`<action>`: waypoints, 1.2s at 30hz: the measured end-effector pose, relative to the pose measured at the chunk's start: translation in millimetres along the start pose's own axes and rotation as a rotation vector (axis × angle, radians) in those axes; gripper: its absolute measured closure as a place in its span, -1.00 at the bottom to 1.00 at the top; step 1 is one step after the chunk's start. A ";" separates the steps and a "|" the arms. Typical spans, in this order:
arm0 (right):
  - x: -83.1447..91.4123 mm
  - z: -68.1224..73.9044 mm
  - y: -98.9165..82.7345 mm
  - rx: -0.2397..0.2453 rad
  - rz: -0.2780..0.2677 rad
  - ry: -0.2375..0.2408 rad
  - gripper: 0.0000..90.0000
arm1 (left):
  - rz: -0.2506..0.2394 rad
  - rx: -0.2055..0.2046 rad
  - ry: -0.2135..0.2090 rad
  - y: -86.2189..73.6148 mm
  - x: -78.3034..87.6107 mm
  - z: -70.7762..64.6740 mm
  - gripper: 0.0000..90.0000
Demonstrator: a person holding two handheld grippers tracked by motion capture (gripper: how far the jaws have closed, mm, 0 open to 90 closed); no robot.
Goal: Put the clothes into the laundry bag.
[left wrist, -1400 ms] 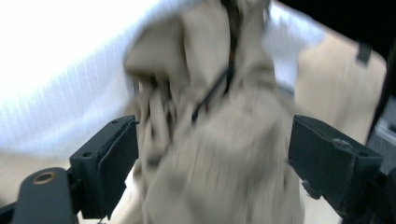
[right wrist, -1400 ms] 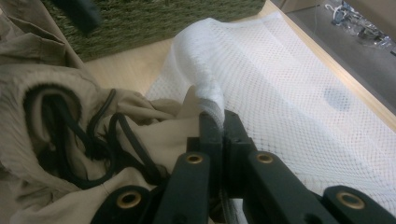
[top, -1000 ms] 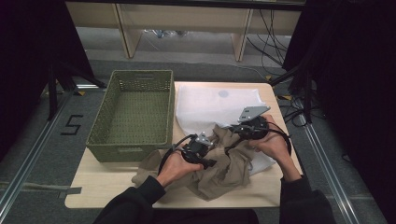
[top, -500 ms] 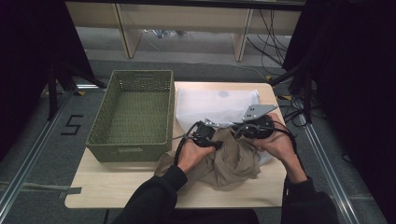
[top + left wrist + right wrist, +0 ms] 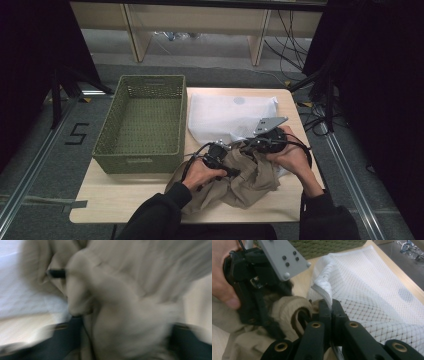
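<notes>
A crumpled tan garment (image 5: 250, 180) lies at the table's front centre, against the near edge of a white mesh bag (image 5: 225, 112). My left gripper (image 5: 227, 160) is shut on the tan garment, whose blurred folds (image 5: 125, 302) cover the jaw tips in the left gripper view. My right gripper (image 5: 250, 145) sits just right of it. In the right gripper view, the right gripper (image 5: 331, 306) is shut on the mesh bag's hemmed edge (image 5: 322, 288) and lifts it. The left gripper (image 5: 268, 325) is buried in a roll of garment (image 5: 284, 307) right beside that edge.
A green woven basket (image 5: 145, 150) stands on the left of the wooden table (image 5: 125, 200), touching the bag's left side. Dark curtains hang at both sides. Shelving and cables (image 5: 295, 30) lie on the floor beyond the table's far edge.
My left gripper has carried the tan garment rightward and away from the front edge, up to the bag's edge. The right gripper has stayed near the bag's near edge.
</notes>
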State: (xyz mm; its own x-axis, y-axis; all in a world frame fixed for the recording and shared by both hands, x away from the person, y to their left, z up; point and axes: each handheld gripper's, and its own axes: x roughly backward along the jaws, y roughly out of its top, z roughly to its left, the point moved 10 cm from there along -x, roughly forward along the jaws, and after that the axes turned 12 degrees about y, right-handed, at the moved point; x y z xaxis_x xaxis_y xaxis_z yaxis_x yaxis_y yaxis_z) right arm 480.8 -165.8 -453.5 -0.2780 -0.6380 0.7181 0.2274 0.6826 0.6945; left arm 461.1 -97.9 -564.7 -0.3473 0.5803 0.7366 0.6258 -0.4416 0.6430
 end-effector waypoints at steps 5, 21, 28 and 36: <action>4.1 1.9 3.6 0.010 -0.002 0.005 0.99 | -0.062 0.014 0.026 12.5 18.2 -1.1 0.78; 16.7 1.9 30.1 0.026 -0.087 -0.030 0.99 | -0.131 -0.050 0.245 32.6 40.5 4.6 0.67; 20.7 2.4 19.1 0.002 -0.076 -0.029 0.99 | -0.155 0.054 0.266 46.3 27.1 26.0 0.75; 21.3 13.7 27.2 0.038 -0.091 -0.016 1.00 | -0.267 0.084 0.364 70.2 52.7 46.8 0.78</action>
State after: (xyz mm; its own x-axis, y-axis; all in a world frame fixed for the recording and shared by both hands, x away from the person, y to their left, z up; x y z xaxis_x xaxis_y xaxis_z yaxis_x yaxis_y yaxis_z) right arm 468.3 -155.9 -419.9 -0.3112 -0.6921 0.6512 0.1647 0.6356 0.7542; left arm 519.4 -66.2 -490.6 -0.7178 0.3813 0.5825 0.5299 -0.2435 0.8123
